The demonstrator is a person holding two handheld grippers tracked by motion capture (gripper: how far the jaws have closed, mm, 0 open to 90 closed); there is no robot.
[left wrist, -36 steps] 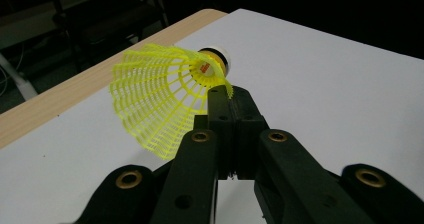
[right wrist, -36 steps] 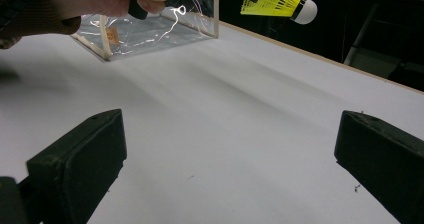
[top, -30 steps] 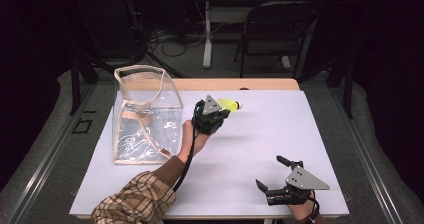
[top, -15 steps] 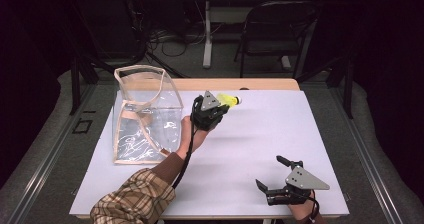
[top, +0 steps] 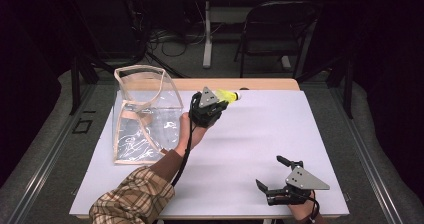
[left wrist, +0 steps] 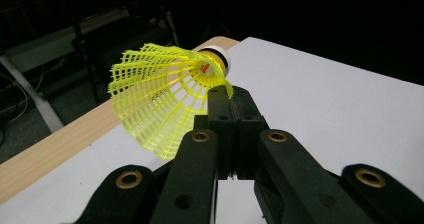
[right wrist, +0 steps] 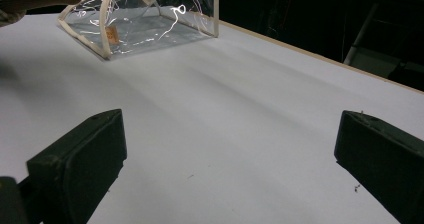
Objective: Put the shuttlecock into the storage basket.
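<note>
Nearest me, the right tongs (top: 272, 176) rest wide open and empty on the table (top: 260, 134). Farther off, the left tongs (left wrist: 231, 95) pinch the rim of the yellow shuttlecock (left wrist: 165, 91) skirt. It looks featherlight, springy and crushable; beside them stands the clear bag (top: 142, 114).

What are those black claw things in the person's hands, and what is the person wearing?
Each hand holds a black two-jaw gripper. The left gripper and the right gripper each carry a grey three-cornered plate on top, with brass-coloured rivets at the jaw joints. A black cable trails from the left one. The left arm wears a brown plaid sleeve.
</note>
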